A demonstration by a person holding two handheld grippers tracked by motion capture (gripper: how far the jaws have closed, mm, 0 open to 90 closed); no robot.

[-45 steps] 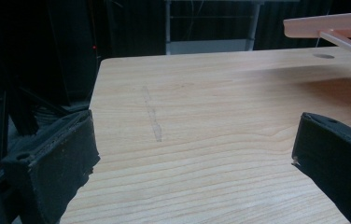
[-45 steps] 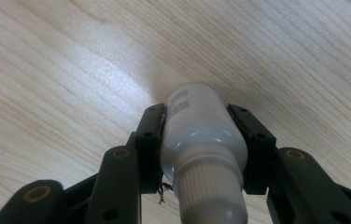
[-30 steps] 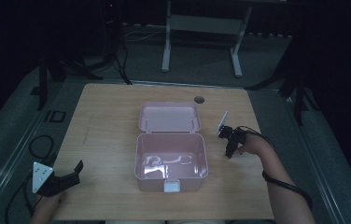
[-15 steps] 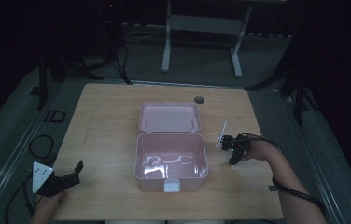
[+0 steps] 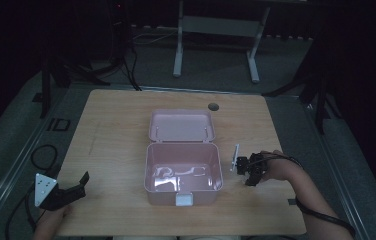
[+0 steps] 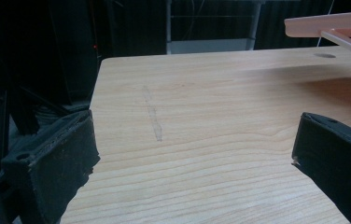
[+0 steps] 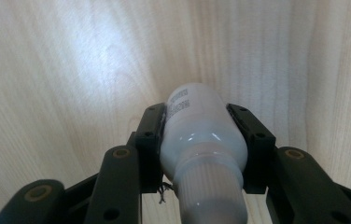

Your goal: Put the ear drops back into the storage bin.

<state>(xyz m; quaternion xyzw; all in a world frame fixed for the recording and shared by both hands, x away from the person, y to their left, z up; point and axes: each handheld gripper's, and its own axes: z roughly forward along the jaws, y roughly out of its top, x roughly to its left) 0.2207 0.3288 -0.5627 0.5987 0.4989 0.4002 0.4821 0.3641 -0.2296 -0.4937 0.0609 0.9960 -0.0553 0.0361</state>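
A pink box (image 5: 183,170) stands open at the table's middle, lid (image 5: 181,125) folded back, something pale lying on its floor. Just right of it, my right gripper (image 5: 250,172) points down at the tabletop. In the right gripper view the right gripper (image 7: 204,135) is shut on a small white bottle (image 7: 201,140), cap toward the camera, base close to the wood. My left gripper (image 5: 73,189) rests open at the front left corner; in the left gripper view the left gripper (image 6: 192,154) has bare wood between its wide-apart jaws, and the box's lid edge (image 6: 327,25) shows top right.
The wooden table (image 5: 116,140) has a round cable hole (image 5: 213,107) at its back edge. Cables lie on the floor at the left (image 5: 41,155). A metal stand (image 5: 216,30) is behind the table in the dark.
My right gripper has moved toward me and down with the white bottle, from beside the lid to beside the box's front half. The left gripper has stayed put.
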